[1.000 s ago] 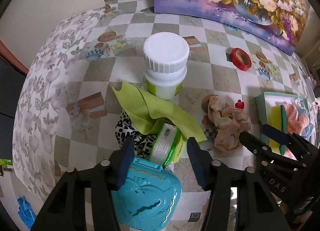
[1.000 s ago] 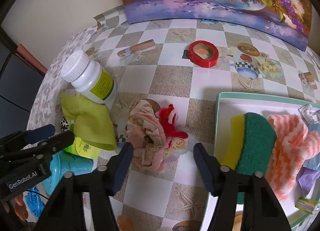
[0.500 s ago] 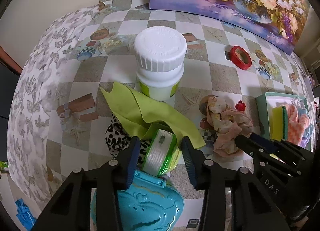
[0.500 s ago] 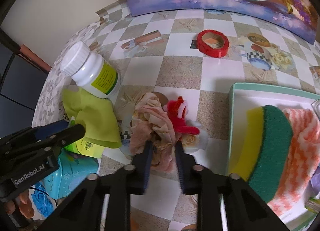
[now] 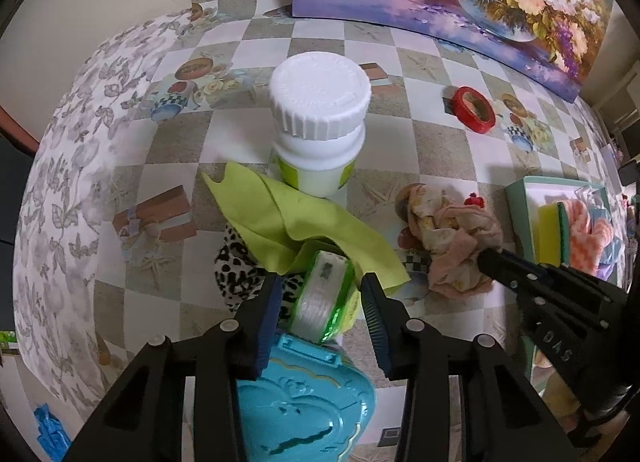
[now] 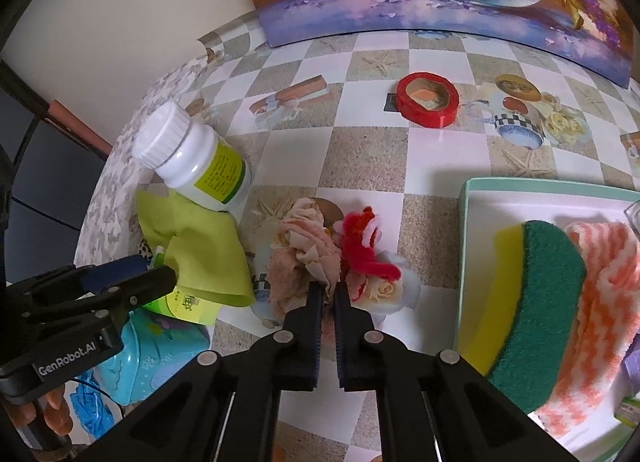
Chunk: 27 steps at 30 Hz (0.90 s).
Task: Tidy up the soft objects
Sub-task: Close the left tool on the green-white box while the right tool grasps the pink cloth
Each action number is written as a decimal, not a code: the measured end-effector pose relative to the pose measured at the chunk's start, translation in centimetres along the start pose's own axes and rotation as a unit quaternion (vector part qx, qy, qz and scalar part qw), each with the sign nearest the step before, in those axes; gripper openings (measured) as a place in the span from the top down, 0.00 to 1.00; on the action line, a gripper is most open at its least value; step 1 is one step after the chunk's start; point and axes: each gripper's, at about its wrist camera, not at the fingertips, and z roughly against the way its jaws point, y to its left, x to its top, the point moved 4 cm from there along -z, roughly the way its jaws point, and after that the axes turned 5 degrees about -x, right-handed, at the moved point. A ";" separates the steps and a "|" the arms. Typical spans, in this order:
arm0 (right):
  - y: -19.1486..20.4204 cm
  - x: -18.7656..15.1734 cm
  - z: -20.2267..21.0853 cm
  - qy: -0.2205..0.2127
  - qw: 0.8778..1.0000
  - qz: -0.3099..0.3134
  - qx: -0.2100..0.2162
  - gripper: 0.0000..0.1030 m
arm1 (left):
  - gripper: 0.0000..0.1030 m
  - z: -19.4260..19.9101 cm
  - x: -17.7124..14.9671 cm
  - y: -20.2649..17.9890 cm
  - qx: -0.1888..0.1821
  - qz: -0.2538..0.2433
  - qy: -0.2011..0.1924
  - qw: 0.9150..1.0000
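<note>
My right gripper (image 6: 328, 294), at the lower centre of its view, has its jaws pressed nearly together, pinching the near edge of the crumpled beige-pink fabric scrunchie (image 6: 304, 258), which lies mid-frame on the checkered tablecloth (image 6: 368, 153) beside a small red fuzzy toy (image 6: 364, 246). At right, the mint-green tray (image 6: 464, 221) holds a yellow-and-green sponge (image 6: 536, 302) and an orange-striped cloth (image 6: 600, 294). My left gripper (image 5: 320, 302) is spread at the lower centre of its view, its jaws on either side of a green-and-white roll (image 5: 324, 298) lying under a lime-green cloth (image 5: 288, 221). Behind stands a white capped bottle (image 5: 320, 121).
</note>
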 end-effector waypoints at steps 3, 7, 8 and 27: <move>-0.1 -0.1 0.0 0.002 1.000 -0.003 0.001 0.94 | 0.59 0.0 -0.1 0.1 0.001 -0.006 0.001 1.000; -0.4 -0.1 -0.1 0.004 1.000 -0.009 0.002 0.94 | 0.59 0.6 -0.2 0.3 0.015 -0.016 0.003 1.000; -0.4 -0.2 -0.1 0.005 1.000 -0.010 0.002 0.94 | 0.59 0.8 -0.3 0.4 0.018 -0.015 0.000 1.000; -0.4 -0.1 -0.1 0.002 1.000 -0.010 0.002 0.94 | 0.72 -0.8 -0.1 0.0 -0.005 -0.009 0.005 1.000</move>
